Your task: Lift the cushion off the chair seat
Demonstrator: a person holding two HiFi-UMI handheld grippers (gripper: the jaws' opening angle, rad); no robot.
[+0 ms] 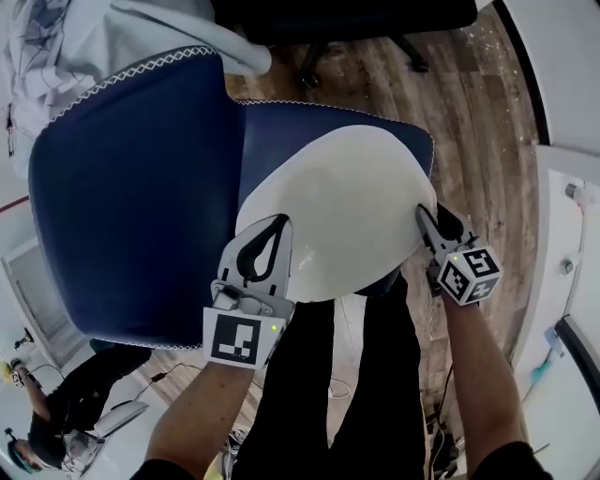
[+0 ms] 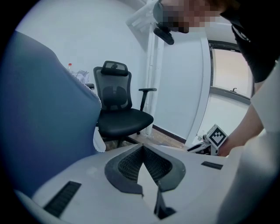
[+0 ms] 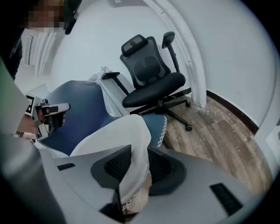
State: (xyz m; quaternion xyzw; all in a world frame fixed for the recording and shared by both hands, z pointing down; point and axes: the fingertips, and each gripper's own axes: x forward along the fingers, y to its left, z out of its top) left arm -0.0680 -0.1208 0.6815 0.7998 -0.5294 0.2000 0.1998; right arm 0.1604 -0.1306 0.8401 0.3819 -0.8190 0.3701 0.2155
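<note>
A round white cushion (image 1: 347,206) lies on the seat of a dark blue chair (image 1: 131,206) with white stitching. My left gripper (image 1: 281,223) is at the cushion's near left edge, its tips together. In the left gripper view (image 2: 141,148) a pale wedge of cushion cloth (image 2: 146,179) sits pinched between the pads. My right gripper (image 1: 422,214) is at the cushion's right edge. In the right gripper view (image 3: 131,151) the cushion's edge (image 3: 118,140) runs up between the dark pads, which press on it, with the blue chair (image 3: 83,118) behind.
A black office chair (image 1: 347,19) stands just beyond the blue chair on the wooden floor (image 1: 478,112). White cloth (image 1: 56,47) drapes over the blue chair's back. White furniture (image 1: 572,187) lines the right side. My dark-trousered legs (image 1: 328,394) are below the seat.
</note>
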